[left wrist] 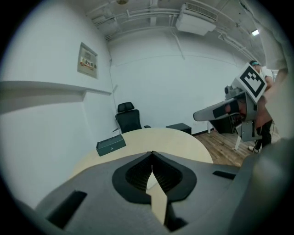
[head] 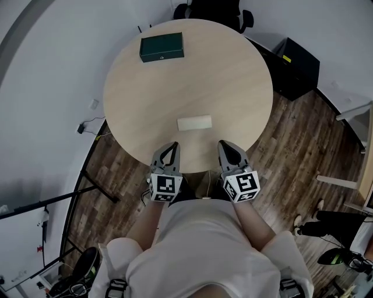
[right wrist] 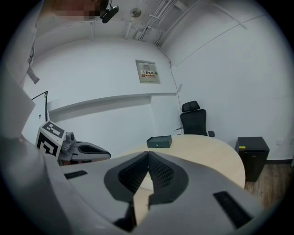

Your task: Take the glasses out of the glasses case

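Observation:
A pale oblong case lies shut on the round wooden table, near the front edge. A dark green box with a small clasp sits at the far left of the table, also seen in the left gripper view as the green box and in the right gripper view as the green box. My left gripper hovers over the front edge, short of the pale case, with its jaw tips together and nothing held. My right gripper hangs beside it to the right, also shut and empty.
A black office chair stands behind the table. A black cabinet sits on the wooden floor at the right. Cables and a stand lie at the table's left. A white wall curves round on the left.

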The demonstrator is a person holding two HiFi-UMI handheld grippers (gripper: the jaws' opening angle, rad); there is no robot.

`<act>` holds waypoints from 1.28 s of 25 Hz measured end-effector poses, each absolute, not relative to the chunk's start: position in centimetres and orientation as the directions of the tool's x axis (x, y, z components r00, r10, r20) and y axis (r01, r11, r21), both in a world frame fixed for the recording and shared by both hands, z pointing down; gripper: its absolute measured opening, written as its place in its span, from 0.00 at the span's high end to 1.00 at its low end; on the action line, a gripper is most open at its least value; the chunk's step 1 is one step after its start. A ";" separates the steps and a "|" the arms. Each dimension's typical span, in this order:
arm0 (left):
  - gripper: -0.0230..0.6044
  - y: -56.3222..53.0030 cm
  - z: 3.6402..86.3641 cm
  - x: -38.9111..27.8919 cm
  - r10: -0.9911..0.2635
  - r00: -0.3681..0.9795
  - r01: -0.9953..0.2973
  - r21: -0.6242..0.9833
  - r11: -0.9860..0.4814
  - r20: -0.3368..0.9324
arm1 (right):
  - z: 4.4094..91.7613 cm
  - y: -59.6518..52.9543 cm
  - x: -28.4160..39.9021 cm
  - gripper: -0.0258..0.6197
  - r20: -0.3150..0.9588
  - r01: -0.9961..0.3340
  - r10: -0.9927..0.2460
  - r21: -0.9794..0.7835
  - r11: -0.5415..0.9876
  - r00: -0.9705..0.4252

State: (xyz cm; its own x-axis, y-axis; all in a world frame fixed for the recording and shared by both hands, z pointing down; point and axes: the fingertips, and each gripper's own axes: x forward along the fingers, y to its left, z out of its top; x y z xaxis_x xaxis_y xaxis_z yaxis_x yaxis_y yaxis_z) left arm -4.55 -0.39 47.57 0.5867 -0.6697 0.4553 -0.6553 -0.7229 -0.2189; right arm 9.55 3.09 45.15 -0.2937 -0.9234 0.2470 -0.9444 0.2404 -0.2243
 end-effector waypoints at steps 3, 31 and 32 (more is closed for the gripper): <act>0.95 -0.7 48.2 -3.8 -0.648 0.586 -0.581 -0.306 -0.754 0.487 | 45.3 3.0 9.7 0.94 0.253 -0.944 -0.922 -0.230 0.237 -0.293; 0.95 -4.6 62.2 -0.4 -0.467 0.374 0.039 -0.517 -0.855 0.801 | 47.6 2.5 11.1 0.94 0.315 -0.946 -0.910 -0.264 0.189 -0.270; 0.95 -4.9 62.6 -0.5 -0.466 0.366 0.035 -0.512 -0.858 0.806 | 47.8 2.5 11.1 0.94 0.319 -0.946 -0.909 -0.266 0.187 -0.269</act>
State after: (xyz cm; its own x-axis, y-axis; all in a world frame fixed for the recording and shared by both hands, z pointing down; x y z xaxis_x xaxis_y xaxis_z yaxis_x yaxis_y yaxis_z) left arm -0.47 -4.93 62.64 0.3658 -0.4661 0.8055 0.0348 -0.8581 -0.5123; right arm 11.13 2.48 47.76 -0.2692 -0.9088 0.3188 -0.9458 0.1870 -0.2655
